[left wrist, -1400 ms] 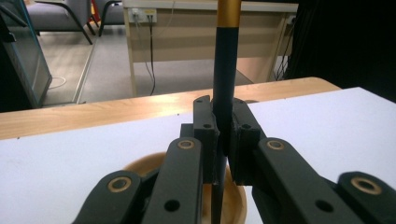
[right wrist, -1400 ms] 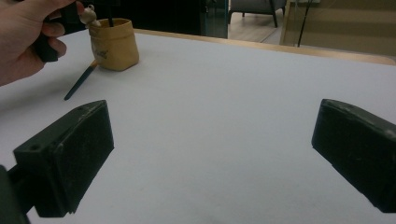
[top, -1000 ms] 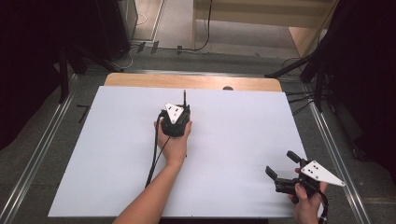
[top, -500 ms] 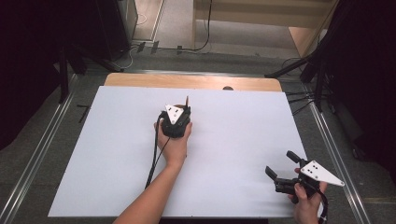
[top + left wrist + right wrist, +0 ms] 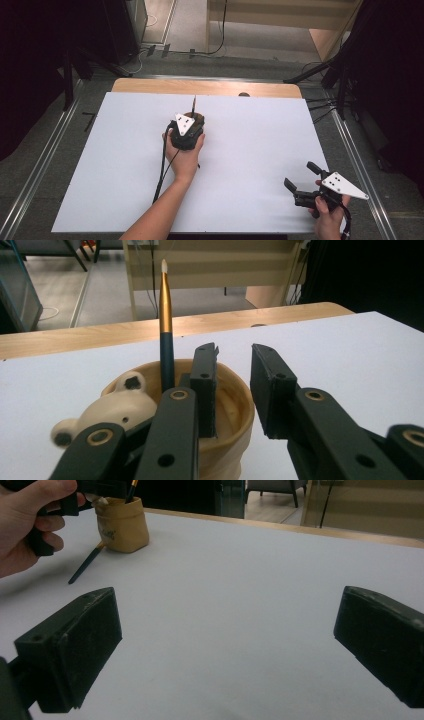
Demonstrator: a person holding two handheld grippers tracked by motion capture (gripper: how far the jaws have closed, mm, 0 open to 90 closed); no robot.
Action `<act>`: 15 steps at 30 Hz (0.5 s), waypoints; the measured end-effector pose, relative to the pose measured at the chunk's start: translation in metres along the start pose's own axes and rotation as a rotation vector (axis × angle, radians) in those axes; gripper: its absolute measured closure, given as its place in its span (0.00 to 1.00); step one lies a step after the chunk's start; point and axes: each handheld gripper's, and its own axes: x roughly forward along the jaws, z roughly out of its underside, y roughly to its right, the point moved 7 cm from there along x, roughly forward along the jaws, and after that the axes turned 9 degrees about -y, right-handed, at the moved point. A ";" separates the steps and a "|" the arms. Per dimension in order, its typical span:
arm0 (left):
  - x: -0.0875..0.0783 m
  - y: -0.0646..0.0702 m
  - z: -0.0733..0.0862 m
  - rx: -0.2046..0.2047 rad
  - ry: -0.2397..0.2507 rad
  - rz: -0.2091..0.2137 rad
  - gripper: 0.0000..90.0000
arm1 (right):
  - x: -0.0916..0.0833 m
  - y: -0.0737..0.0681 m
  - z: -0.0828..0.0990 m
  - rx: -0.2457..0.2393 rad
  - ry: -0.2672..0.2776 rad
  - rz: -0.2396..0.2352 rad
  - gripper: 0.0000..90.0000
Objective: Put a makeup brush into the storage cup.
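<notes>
A: Item: brush point(image 5: 166, 325), upright in beige pot point(image 5: 235, 405), mid-bench point(image 5: 250, 200). Left tongs point(image 5: 235, 385) just opening, gripping nothing; right tongs point(image 5: 225, 645) wide apart.

B: Risk: one jaw inside the rim; withdrawing may tip pot, spilling brush.

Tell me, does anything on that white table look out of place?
Mostly tidy. One brush stands upright in the beige cup, where the left tool, whose jaws have just been opening, straddles the rim. A second dark brush lies loose on the table with its tip against the cup's foot.
</notes>
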 end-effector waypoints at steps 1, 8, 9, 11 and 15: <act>-0.002 -0.001 0.000 0.001 -0.001 0.003 0.80 | 0.000 0.000 0.000 0.001 0.000 0.002 0.00; -0.015 0.000 0.001 0.023 -0.003 0.050 0.70 | 0.000 0.000 0.000 0.000 0.000 0.004 0.00; -0.017 0.000 0.001 0.027 -0.002 0.056 0.67 | 0.000 0.000 0.000 0.000 0.000 0.004 0.00; -0.022 0.000 0.000 0.032 0.000 0.067 0.63 | 0.000 0.000 0.000 0.001 0.000 0.004 0.00; -0.030 -0.001 -0.001 0.040 -0.016 0.112 0.55 | 0.000 0.001 0.000 0.000 0.000 0.007 0.00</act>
